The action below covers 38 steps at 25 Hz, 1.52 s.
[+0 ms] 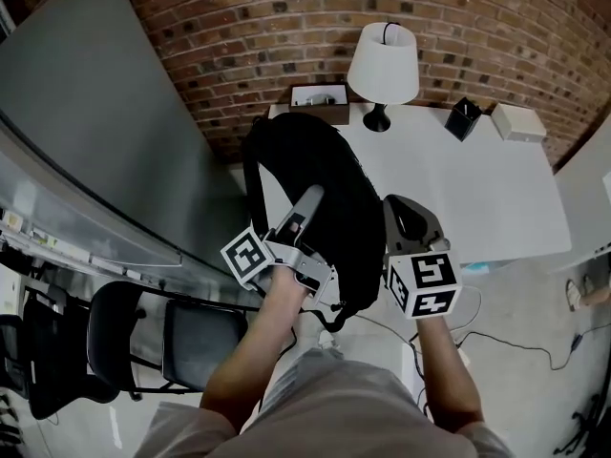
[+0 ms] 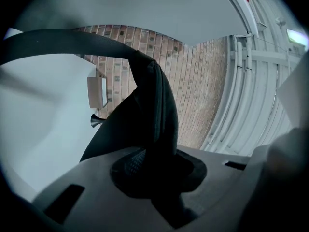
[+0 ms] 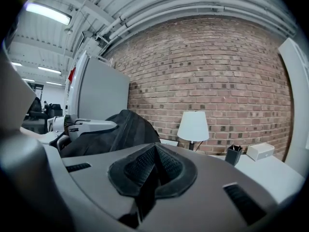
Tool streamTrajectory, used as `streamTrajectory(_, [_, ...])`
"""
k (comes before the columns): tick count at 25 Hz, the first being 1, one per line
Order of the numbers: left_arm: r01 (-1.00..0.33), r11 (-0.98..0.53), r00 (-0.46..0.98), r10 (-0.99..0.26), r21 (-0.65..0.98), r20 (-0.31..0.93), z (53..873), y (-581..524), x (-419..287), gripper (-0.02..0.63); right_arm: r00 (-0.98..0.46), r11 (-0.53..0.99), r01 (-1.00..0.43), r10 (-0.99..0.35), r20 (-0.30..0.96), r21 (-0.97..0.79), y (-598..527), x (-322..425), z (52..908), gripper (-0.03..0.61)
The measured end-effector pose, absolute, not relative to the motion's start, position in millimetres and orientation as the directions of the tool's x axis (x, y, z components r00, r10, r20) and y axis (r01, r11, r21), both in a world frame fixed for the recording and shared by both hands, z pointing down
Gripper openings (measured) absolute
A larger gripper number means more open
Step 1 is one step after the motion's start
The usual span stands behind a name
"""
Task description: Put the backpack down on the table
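A black backpack (image 1: 320,175) hangs over the left end of the white table (image 1: 477,189), held up by a strap. My left gripper (image 1: 311,198) is shut on that black strap (image 2: 155,115), which rises from between the pads and arches off to the left. The right gripper (image 1: 403,208) is just to the right of the backpack, shut with nothing between its pads. In the right gripper view the backpack (image 3: 126,128) bulges at the left, with the left gripper (image 3: 89,126) lying against it. Whether the bag's bottom touches the table is hidden.
On the table's far side stand a white lamp (image 1: 384,60), a brown box (image 1: 320,98), a black pen holder (image 1: 463,118) and a white box (image 1: 518,122). A brick wall runs behind. A grey panel (image 1: 86,132) and black chairs (image 1: 143,337) are on the left. Cables (image 1: 520,346) lie on the floor.
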<state>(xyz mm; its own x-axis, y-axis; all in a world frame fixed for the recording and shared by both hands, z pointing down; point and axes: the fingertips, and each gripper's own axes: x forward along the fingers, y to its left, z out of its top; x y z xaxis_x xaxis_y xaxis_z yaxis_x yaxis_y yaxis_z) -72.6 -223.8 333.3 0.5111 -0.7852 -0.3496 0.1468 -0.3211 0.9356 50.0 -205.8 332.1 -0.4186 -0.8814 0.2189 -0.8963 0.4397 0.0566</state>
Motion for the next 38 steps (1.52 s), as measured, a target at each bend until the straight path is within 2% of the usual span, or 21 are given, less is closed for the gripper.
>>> streamTrajectory(18, [0.212,-0.290,0.570,-0.739,0.933,-0.359,355.1,-287.0,-61.6,0.063,-0.342,0.370,-0.925,-0.909,0.239,0.084,-248.0,47.2,342.5,0.002])
streamTrajectory(38, [0.160,-0.232,0.493,-0.823,0.959,-0.282,415.4,-366.3,-12.5,0.063,-0.449,0.477,-0.878,-0.849,0.277,0.037,-341.2,93.6,378.5,0.002])
